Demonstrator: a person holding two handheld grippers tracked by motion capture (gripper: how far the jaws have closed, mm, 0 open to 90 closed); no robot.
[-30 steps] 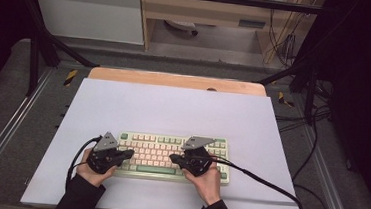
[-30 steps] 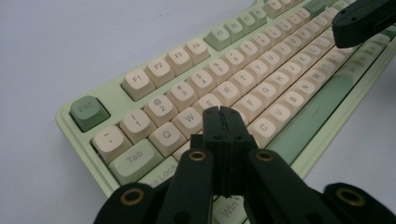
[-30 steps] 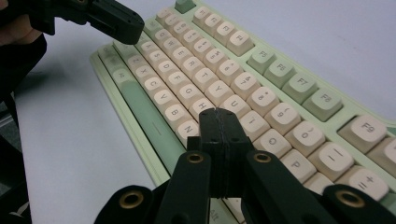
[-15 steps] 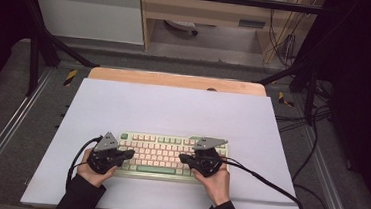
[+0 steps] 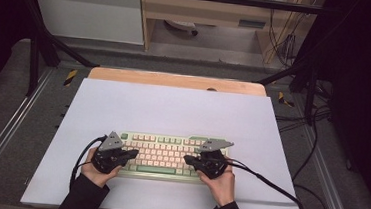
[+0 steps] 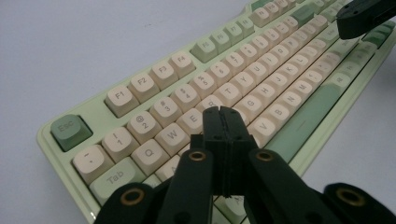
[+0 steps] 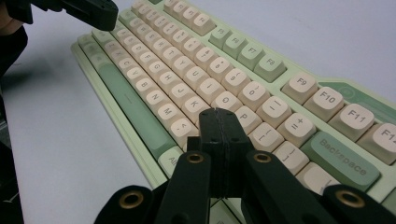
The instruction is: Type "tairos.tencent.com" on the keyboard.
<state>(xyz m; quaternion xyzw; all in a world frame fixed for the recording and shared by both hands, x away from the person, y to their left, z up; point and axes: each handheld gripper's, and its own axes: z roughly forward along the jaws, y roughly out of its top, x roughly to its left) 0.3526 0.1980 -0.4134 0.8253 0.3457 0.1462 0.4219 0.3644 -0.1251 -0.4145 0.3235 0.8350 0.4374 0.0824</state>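
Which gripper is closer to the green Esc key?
The left. The left gripper hangs over the keyboard's left end, near the Esc key; the right gripper hangs over the far end.
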